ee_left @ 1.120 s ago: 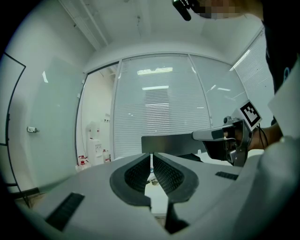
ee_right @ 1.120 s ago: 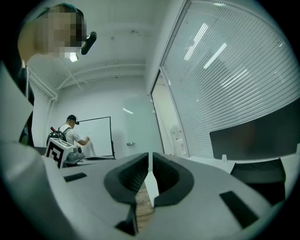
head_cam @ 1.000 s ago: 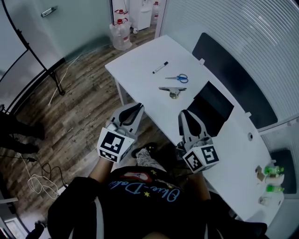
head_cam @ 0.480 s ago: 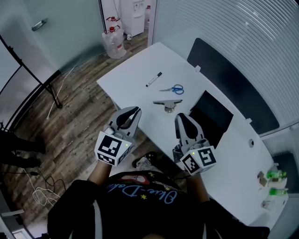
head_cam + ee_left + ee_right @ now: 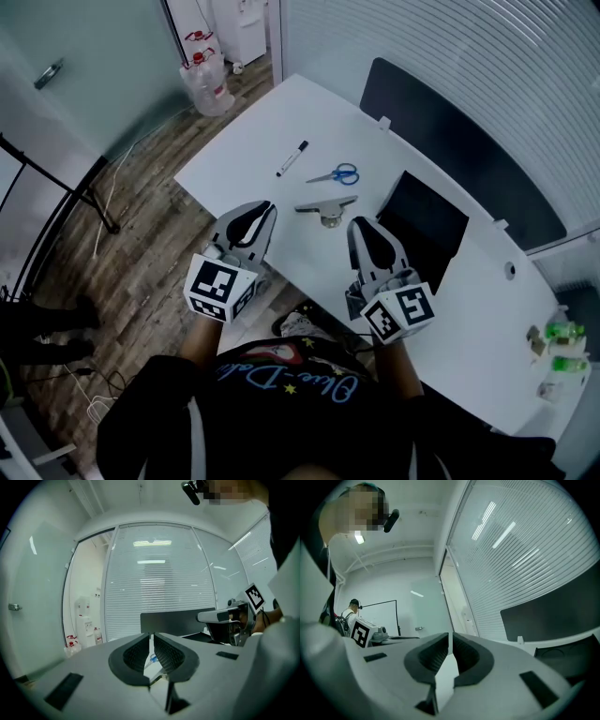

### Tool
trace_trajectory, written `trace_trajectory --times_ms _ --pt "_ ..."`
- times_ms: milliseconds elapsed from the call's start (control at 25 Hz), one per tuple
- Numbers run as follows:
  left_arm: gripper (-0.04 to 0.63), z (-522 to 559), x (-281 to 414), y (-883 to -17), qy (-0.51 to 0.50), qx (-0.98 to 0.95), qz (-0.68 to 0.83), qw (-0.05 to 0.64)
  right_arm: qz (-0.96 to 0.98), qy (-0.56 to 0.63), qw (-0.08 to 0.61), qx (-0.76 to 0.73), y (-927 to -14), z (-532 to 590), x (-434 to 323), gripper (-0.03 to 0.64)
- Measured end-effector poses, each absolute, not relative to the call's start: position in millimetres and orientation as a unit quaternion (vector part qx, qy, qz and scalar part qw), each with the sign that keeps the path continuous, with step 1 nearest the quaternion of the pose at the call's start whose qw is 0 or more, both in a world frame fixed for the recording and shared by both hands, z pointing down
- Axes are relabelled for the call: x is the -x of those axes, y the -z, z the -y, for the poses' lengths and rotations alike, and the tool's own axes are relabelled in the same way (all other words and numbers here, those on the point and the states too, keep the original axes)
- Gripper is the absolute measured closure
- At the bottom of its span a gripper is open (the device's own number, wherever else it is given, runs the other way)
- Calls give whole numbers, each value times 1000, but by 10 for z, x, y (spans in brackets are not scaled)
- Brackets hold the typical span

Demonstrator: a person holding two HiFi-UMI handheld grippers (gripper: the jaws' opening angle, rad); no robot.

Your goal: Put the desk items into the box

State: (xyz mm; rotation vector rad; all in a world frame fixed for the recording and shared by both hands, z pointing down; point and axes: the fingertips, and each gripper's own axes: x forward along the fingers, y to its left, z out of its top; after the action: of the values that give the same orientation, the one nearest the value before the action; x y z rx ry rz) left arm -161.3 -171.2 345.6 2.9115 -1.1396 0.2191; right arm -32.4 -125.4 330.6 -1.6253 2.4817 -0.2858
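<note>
On the white desk [image 5: 244, 141] lie a black marker [image 5: 292, 158], blue-handled scissors [image 5: 335, 174] and a metal clip [image 5: 325, 207]. An open black box [image 5: 422, 223] stands to their right. My left gripper [image 5: 264, 208] hovers at the desk's near edge, short of the clip. Its jaws have just been opening a little; in the left gripper view [image 5: 152, 637] only a thin slit shows, with nothing in it. My right gripper [image 5: 359, 225] hangs beside the box's near left corner. In the right gripper view [image 5: 450, 637] its jaws stand together and hold nothing.
A dark panel [image 5: 450, 131] runs along the desk's far side. Small green bottles [image 5: 564, 345] stand at the desk's right end. Water jugs [image 5: 202, 73] sit on the wooden floor beyond the desk, and a black stand [image 5: 56, 178] is at the left.
Both grippers have moved forward from in front of the desk to its near edge, closer to the clip and the box. Nothing on the desk has moved.
</note>
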Motion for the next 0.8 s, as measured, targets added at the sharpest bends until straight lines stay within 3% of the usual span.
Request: trace_trajectory --times_ms 120,800 --pt "537 1821 1542 -3497 -78 -933 351 7 -823 101 82 554 -3351 1316 269 595" --pt "514 2488 1451 -3725 -106 -935 338 15 -805 111 96 575 -3495 1806 90 595"
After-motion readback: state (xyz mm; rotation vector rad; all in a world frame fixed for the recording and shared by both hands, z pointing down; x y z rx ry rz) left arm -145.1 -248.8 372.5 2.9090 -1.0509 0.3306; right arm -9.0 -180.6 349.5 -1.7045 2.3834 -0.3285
